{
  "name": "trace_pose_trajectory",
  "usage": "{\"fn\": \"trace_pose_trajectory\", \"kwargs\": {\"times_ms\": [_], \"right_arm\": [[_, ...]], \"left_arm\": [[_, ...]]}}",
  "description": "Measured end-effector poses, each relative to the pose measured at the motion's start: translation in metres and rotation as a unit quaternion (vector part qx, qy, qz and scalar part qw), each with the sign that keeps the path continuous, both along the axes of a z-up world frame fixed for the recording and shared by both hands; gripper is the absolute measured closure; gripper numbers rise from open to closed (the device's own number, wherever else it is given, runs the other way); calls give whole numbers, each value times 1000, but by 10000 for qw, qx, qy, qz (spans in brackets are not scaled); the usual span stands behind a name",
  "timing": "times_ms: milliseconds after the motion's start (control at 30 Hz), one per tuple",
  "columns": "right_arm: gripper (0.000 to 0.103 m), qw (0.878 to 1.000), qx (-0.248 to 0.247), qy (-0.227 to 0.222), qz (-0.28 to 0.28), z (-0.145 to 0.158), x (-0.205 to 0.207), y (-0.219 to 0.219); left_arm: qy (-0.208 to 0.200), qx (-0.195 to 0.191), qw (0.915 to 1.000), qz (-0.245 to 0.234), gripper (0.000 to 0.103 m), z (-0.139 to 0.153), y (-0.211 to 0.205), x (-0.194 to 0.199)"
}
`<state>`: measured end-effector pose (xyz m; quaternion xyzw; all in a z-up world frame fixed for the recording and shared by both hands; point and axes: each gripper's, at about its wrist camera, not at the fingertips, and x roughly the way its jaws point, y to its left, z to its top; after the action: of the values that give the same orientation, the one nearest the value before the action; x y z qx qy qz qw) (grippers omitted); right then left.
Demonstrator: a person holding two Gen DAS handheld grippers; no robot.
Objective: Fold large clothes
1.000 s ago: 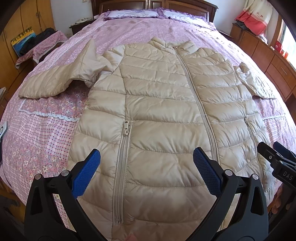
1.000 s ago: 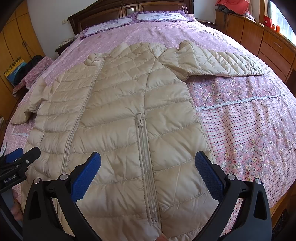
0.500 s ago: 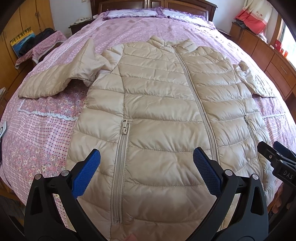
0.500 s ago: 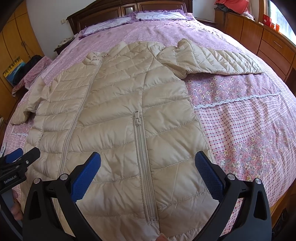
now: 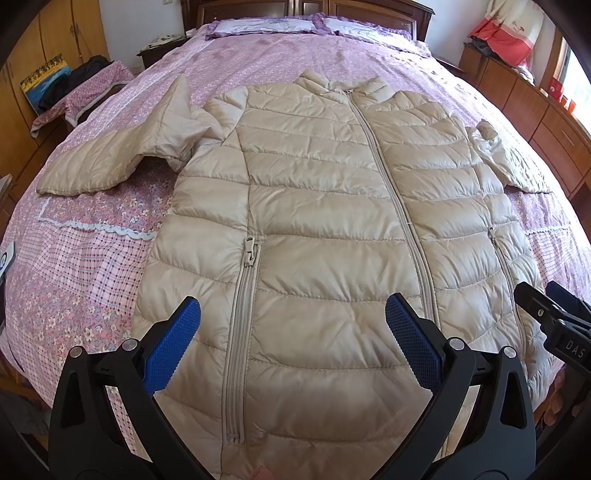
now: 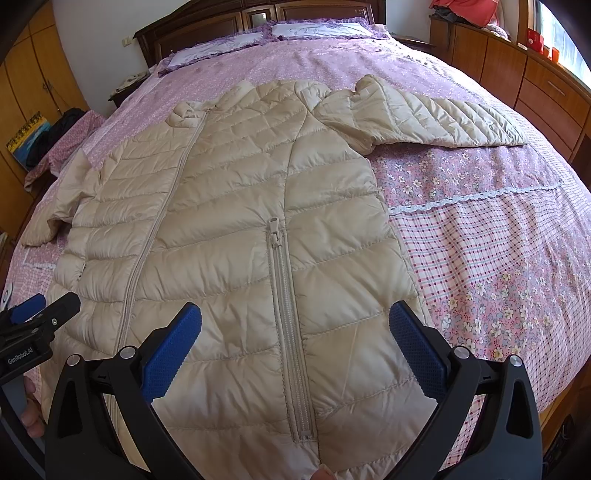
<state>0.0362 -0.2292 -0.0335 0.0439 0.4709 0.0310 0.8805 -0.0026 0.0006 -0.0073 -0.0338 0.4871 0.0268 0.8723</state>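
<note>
Your beige quilted down jacket (image 5: pixel 332 229) lies zipped and front-up on the pink floral bedspread (image 5: pixel 85 280), collar toward the purple-edged pillows (image 5: pixel 269 27), both sleeves spread sideways so you can fold them in first. Its hem sits at the near edge, within reach. Your left gripper (image 5: pixel 293 332) and right gripper (image 6: pixel 295 334) hover over the hem, blue pads spread wide, gripping nothing, likely ready to pinch the lower corners.
</note>
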Motion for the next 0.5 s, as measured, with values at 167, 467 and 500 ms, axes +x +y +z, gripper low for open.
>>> {"fn": "trace_pose_trajectory", "kwargs": {"times_ms": [167,467,500], "right_arm": [[5,10000,0,-2,-5,0,-1,0],[5,10000,2,2,0,0,-1,-1],[5,10000,-2,2,2,0,-1,-1]], "left_arm": [[-1,1,10000,2,3,0,0,0],[9,10,10000,12,3,0,1,-2],[9,10,10000,10,3,0,1,-1]]}}
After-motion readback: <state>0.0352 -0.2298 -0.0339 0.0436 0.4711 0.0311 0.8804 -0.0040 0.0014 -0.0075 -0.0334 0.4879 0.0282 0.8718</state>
